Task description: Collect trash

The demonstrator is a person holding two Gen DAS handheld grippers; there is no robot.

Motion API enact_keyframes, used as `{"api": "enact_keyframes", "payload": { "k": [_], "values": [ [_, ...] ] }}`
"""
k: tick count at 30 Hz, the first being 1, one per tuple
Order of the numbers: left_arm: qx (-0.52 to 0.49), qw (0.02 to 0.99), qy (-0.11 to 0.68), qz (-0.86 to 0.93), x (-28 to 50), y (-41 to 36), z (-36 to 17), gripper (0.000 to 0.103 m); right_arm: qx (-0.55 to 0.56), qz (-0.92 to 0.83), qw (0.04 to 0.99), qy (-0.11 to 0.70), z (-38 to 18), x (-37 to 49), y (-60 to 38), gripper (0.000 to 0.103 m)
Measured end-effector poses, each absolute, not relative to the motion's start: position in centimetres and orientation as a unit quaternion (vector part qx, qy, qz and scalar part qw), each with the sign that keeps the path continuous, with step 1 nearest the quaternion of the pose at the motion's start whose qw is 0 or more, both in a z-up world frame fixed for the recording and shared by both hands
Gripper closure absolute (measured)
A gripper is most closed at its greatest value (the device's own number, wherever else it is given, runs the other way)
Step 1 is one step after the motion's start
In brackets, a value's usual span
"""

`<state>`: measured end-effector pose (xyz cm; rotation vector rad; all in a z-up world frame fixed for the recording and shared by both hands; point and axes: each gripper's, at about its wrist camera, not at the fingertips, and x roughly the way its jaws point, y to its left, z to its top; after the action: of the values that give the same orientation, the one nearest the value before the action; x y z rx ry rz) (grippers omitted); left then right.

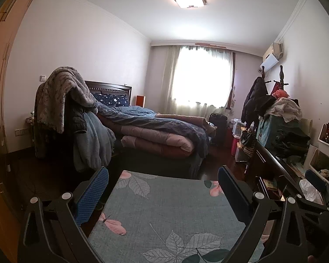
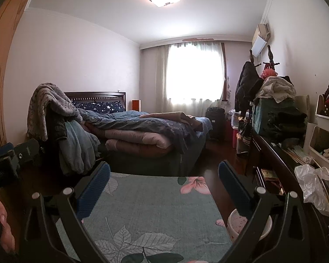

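Observation:
A crumpled clear plastic bag (image 2: 311, 186) lies on the dark dresser top at the right; it also shows in the left wrist view (image 1: 310, 189). A small white bin with a pink pattern (image 2: 238, 223) stands on the floor by the rug, partly behind my right finger. My left gripper (image 1: 163, 188) is open and empty above the teal leaf-print rug (image 1: 164, 214). My right gripper (image 2: 164, 182) is open and empty above the same rug (image 2: 153, 208). The right gripper (image 1: 317, 186) shows at the right edge of the left wrist view, near the bag.
A bed (image 2: 146, 131) piled with quilts stands ahead. A chair draped with blankets (image 1: 65, 109) is at left. A dark dresser (image 2: 273, 164) loaded with clothes and white storage bins (image 2: 326, 140) runs along the right wall. A wardrobe (image 1: 0, 109) lines the left.

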<state>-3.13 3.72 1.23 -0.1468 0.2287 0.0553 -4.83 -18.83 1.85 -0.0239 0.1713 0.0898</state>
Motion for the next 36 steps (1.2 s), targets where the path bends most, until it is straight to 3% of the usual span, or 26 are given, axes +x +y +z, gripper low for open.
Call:
{"api": "enact_keyframes", "payload": {
  "k": [36],
  "values": [
    [-0.066, 0.992, 0.099, 0.039, -4.2, 1.6, 2.0, 0.004, -0.017, 0.051, 0.994, 0.091, 2.0, -4.8, -19.1, 0.003]
  ]
}}
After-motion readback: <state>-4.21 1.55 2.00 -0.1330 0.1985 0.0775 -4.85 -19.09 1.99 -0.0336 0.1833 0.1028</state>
